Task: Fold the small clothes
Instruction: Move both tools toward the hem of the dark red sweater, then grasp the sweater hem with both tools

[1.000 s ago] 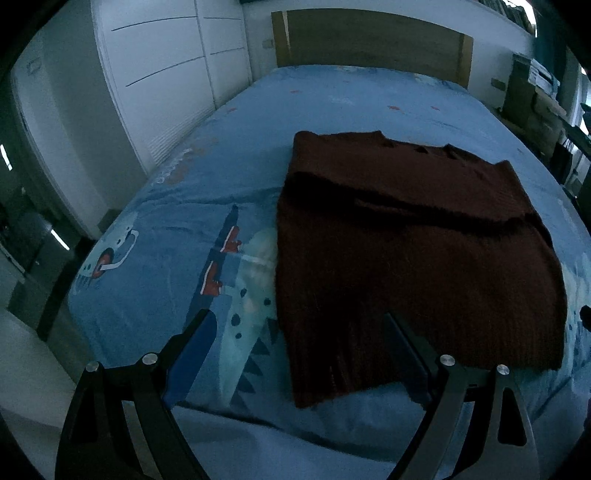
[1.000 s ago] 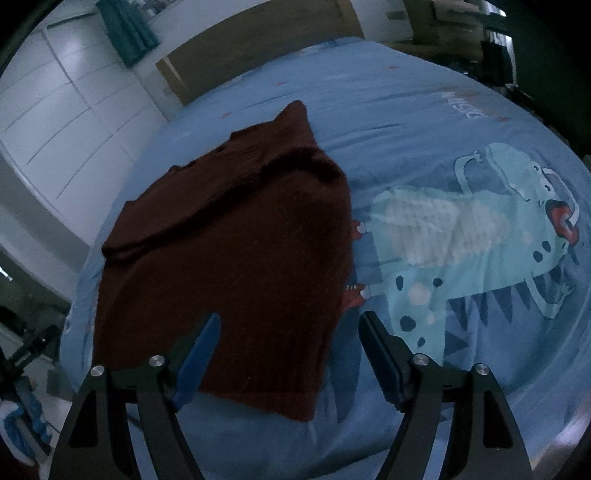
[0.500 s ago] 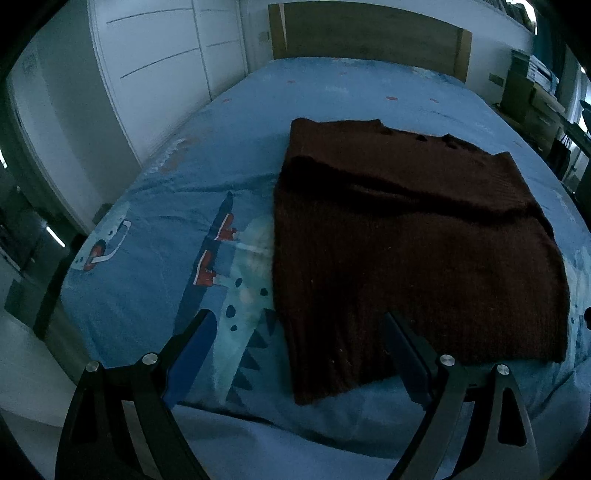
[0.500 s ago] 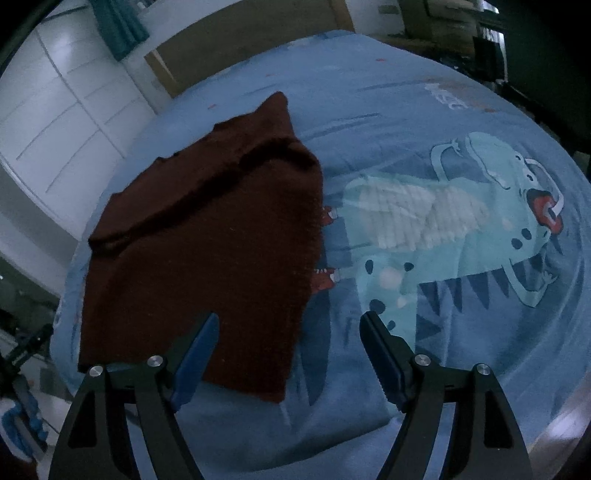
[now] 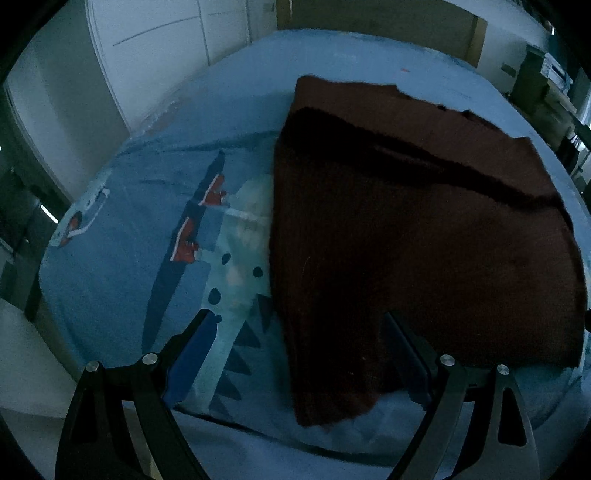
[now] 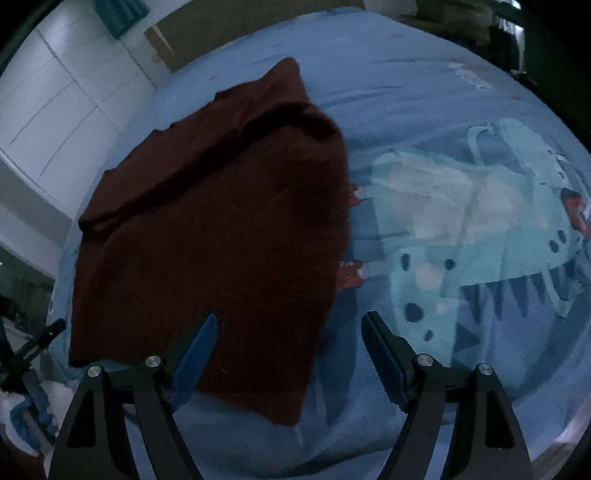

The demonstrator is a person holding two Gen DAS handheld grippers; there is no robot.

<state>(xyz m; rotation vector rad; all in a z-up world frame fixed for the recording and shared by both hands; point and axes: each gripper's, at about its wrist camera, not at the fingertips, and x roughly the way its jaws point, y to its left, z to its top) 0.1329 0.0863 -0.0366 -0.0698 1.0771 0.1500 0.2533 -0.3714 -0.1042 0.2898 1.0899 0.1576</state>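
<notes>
Dim light, both views blurry.

Left wrist view: wardrobe (image 5: 155, 48) at far left, then the bed (image 5: 122, 236) with a blue dino-print sheet. Sweater (image 5: 424, 240), dark maroon knit, lies flat on the sheet, filling the middle and right of the view; its top part is folded over, forming a dark ridge across it. Left tongs (image 5: 295, 343) are open wide, nothing gripped. Left finger sits over bare sheet, right finger over the sweater's lower part. The sweater's left edge and lower-left corner fall between the fingers. Can't tell if the tips touch the cloth.

Right wrist view: wardrobe at upper left, sweater (image 6: 221, 240) on the left half of the view, dino print (image 6: 480, 229) on the sheet to the right. Right tongs (image 6: 290, 343) are also wide apart and empty. Left finger is over the sweater's lower part, right finger over bare sheet. The sweater's right edge and lower-right corner lie between them. Contact not clear here either.

Headboard (image 6: 229, 26) at the far end of the bed.
</notes>
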